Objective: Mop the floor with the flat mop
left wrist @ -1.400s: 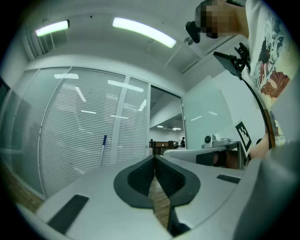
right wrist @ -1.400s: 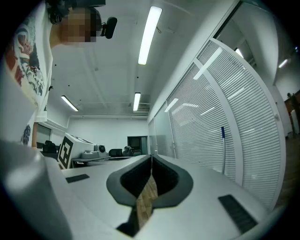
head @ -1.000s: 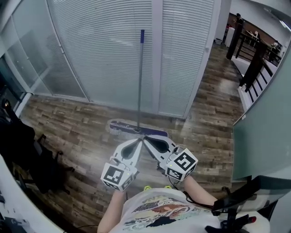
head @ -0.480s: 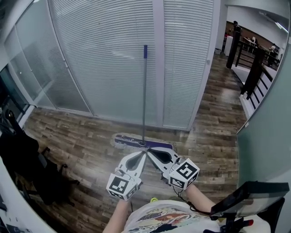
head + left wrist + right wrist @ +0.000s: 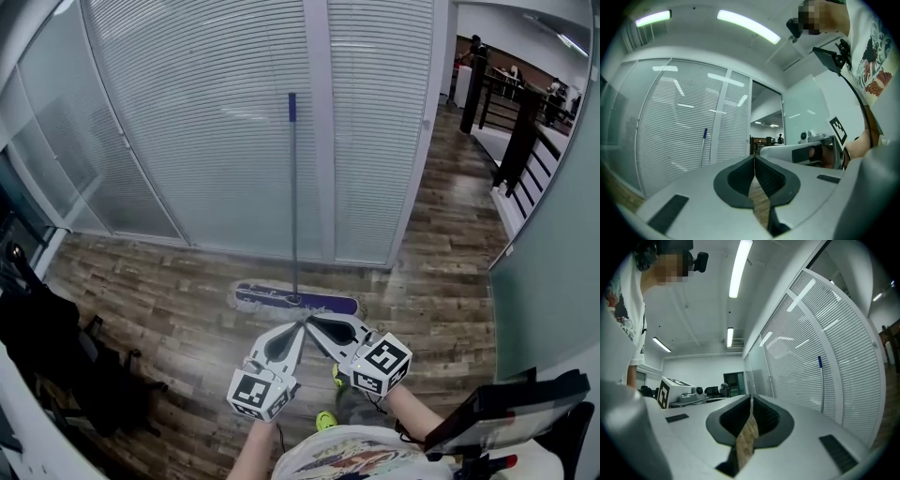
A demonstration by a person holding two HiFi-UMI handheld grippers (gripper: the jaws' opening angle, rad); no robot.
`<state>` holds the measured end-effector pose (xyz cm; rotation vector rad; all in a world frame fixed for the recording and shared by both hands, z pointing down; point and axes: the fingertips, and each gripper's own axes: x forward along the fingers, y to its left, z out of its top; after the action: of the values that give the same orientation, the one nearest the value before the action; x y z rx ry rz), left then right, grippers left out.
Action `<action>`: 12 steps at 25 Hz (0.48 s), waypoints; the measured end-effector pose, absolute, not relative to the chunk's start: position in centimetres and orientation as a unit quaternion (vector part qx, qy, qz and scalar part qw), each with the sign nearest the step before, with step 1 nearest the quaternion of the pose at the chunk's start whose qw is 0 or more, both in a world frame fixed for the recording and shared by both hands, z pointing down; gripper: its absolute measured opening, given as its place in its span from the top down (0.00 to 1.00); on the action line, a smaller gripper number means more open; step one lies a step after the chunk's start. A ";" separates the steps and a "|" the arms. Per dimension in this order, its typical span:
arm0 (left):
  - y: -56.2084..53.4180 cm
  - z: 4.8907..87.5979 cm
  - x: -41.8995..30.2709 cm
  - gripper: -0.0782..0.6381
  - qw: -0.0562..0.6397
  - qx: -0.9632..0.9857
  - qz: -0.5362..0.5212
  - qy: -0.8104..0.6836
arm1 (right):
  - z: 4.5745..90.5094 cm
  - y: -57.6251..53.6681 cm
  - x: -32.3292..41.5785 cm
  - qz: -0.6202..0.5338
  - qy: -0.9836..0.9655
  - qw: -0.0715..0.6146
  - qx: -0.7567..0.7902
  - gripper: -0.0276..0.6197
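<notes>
At the far left of the head view a black chair point(image 5: 37, 347) stands on the wood-plank floor point(image 5: 141, 272). The glass wall with blinds point(image 5: 206, 141) runs across behind it.

The left gripper point(image 5: 301, 324) has its fingers pressed flat together with nothing between them. In the left gripper view point(image 5: 754, 159) only floor shows through the slit below the tips.

The flat mop point(image 5: 293, 206) stands upright against the blinds, held by neither gripper. Its mop head point(image 5: 281, 301) lies flat on the floor just beyond both sets of fingertips. The handle point(image 5: 704, 149) appears left of the left fingers and well apart from them. In the right gripper view it point(image 5: 821, 385) appears right of the right fingers.

The right gripper point(image 5: 312, 322) is likewise closed on nothing point(image 5: 751, 399). Its tips meet the left gripper's tips in a V. A yellow-green shoe point(image 5: 325, 420) shows beneath them, and a dark railing point(image 5: 520, 141) stands at far right.

Against a second earlier, grippers and mop head sit lower in the head view. The tips remain just short of the mop head. The fingers were shut then too, and the mop stays unheld at the blinds.
</notes>
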<state>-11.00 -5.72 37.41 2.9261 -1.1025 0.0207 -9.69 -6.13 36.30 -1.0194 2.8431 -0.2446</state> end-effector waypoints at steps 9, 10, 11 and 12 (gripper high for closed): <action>-14.3 38.7 -9.4 0.87 0.006 0.932 0.035 -0.362 | 37.7 -14.8 -8.1 -0.097 0.938 0.064 -0.328 0.92; -15.4 38.8 -9.1 0.87 0.005 0.931 0.039 -0.362 | 38.0 -16.0 -7.8 -0.099 0.937 0.063 -0.328 0.92; -16.7 38.9 -8.7 0.87 0.006 0.931 0.043 -0.363 | 38.2 -17.3 -7.4 -0.101 0.937 0.061 -0.329 0.92; -17.9 39.0 -8.3 0.87 0.007 0.930 0.047 -0.364 | 38.4 -18.7 -7.0 -0.103 0.936 0.057 -0.330 0.92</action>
<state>-8.29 -17.92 38.99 2.9089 -1.1379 0.1479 -6.98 -18.67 38.38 -1.0014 2.8394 -0.3133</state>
